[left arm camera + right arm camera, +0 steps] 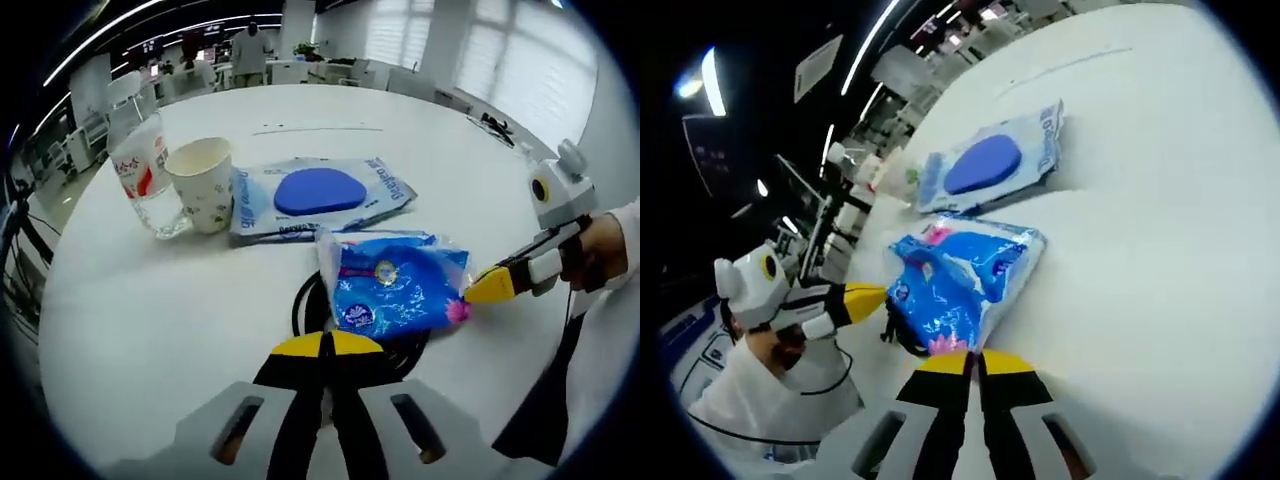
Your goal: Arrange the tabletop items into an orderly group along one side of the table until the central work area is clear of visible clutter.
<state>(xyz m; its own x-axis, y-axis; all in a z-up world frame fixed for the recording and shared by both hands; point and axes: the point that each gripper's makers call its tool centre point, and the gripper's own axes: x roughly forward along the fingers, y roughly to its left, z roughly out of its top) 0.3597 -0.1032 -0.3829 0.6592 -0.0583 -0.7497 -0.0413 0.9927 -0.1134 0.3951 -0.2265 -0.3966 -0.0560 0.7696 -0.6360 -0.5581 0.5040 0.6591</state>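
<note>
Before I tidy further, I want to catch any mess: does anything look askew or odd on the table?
Nothing is spilled or damaged. The one oddity: the blue snack bag lies crooked on top of a coiled black cable, half hiding it. The cup, bottle and flat blue packet sit neatly together.

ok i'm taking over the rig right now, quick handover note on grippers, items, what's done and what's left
Left gripper: shut, empty, just short of the black cable coil.
Right gripper: shut, tips at the edge of the blue snack bag; whether it pinches the bag I cannot tell.
Items: the bag lies on the coil, mid-table. Behind it the flat pack with the blue oval; beside that pack the paper cup and the water bottle, both upright.
Done: cup, bottle and flat pack sit in a row.
Left: move the bag and coil to join them.
</note>
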